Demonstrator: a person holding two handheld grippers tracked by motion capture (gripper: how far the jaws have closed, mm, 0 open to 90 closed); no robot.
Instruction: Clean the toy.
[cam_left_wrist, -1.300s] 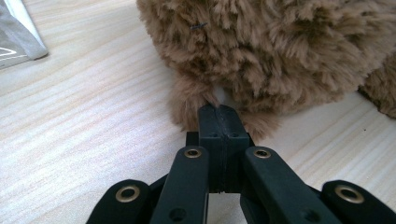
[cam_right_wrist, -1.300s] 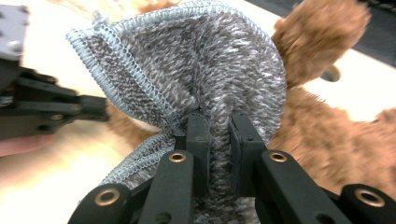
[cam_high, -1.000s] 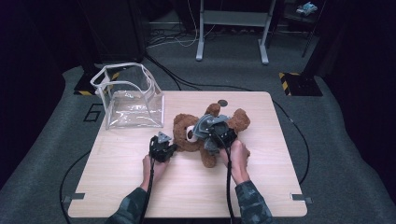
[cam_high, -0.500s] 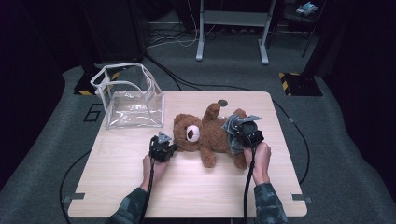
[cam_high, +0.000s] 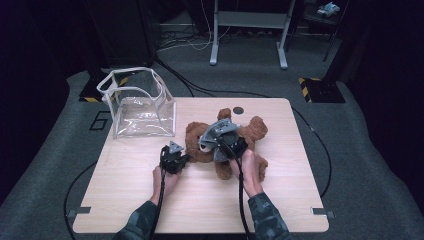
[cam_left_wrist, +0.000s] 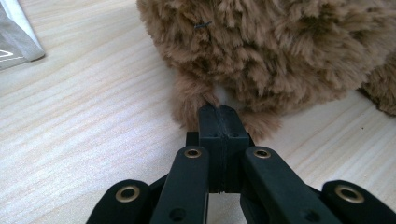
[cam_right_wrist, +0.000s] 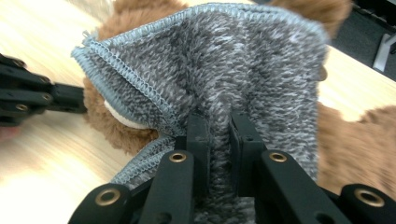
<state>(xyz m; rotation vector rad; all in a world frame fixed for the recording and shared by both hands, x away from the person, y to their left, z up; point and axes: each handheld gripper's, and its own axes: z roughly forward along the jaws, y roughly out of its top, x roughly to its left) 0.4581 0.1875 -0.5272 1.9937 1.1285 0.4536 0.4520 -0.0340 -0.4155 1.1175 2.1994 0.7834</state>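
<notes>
A brown teddy bear (cam_high: 227, 142) lies on the wooden table (cam_high: 125, 200), slightly toward one o'clock from its centre. A grey knitted cloth (cam_right_wrist: 243, 74) drapes over the bear's head, pinched between the right gripper's (cam_right_wrist: 219, 126) jaws. At the bear's nine o'clock, the left gripper (cam_left_wrist: 218, 114) has its jaws pressed together on a tuft of the bear's fur. A clear plastic bag (cam_high: 137, 102) stands at ten o'clock.

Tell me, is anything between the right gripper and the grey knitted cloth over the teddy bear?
Nothing visible. The right gripper is already shut on a fold of the grey knitted cloth, which lies over the teddy bear.
</notes>
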